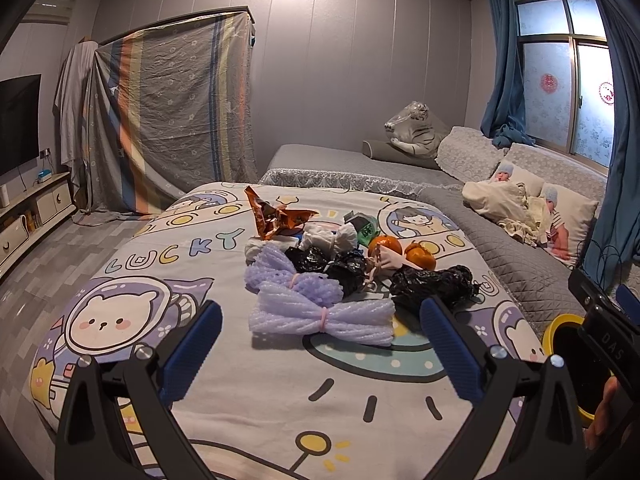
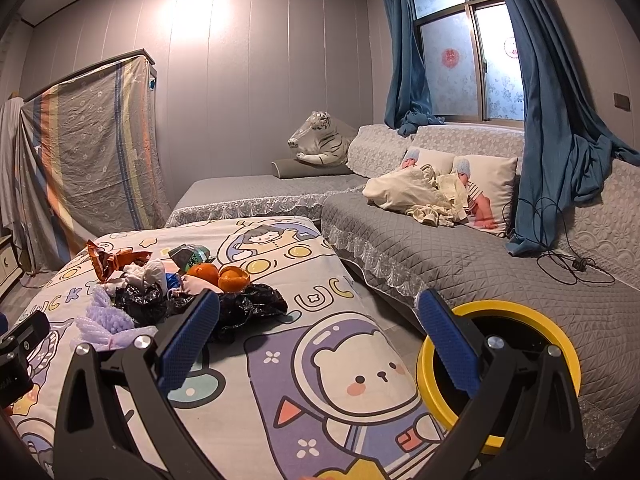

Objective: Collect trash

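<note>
My left gripper [image 1: 320, 328] is wide open w/ nothing in it, hovering over the cartoon bedsheet [image 1: 132, 280]. Nearest purple foam net [image 1: 322, 318] lies just ahead, between the two blue fingers [image 1: 198, 340] in view, not touching either. Rest of the trash pile sits behind it: 2nd purple net [image 1: 292, 280], black plastic bags [image 1: 434, 284], white crumpled paper [image 1: 328, 236], orange foil wrapper [image 1: 276, 214], green carton [image 1: 366, 228], two orange peels [image 1: 400, 250].

My right gripper [image 2: 318, 334] is also spread wide & empty, off to the pile's right; the black bags [image 2: 248, 300] sit just past its left finger [image 2: 190, 340]. Yellow-rimmed bin [image 2: 556, 328] stands on the floor beside the bed's right edge, partly behind the right finger.

Room: open sheet to left & near side of pile; grey sofa [image 2: 460, 248] close beyond the bin, narrow floor gap between.
</note>
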Demonstrator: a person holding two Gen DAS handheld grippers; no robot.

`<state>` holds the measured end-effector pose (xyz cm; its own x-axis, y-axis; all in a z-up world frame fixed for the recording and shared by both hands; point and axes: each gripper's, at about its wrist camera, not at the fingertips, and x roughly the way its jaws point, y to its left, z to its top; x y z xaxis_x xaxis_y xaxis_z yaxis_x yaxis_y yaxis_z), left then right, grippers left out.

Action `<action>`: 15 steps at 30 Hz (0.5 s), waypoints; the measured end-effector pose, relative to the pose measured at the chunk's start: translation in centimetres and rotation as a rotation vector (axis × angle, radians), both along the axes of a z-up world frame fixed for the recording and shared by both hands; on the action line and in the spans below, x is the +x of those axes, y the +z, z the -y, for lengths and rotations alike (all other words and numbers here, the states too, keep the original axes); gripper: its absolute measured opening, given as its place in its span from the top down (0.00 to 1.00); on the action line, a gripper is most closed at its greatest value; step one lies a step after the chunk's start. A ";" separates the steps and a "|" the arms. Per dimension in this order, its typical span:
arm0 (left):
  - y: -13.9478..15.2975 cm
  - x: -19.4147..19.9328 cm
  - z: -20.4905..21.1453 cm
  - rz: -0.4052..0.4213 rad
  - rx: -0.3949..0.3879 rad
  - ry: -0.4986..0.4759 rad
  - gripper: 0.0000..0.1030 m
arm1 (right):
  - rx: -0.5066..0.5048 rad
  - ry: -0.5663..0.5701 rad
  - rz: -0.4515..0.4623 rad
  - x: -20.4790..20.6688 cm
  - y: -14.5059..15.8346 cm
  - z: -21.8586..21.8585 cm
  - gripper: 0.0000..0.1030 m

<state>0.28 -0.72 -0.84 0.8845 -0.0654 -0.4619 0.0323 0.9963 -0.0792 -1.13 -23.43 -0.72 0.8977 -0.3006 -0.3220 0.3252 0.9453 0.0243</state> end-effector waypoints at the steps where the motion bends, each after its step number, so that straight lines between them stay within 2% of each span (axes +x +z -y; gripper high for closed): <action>1: 0.0 0.0 0.0 0.001 0.001 0.001 0.07 | 0.001 0.000 0.001 0.0 0.0 0.0 0.07; 15: 0.2 0.0 0.0 0.001 0.002 0.000 0.07 | 0.008 -0.007 0.006 -0.2 0.1 0.1 0.07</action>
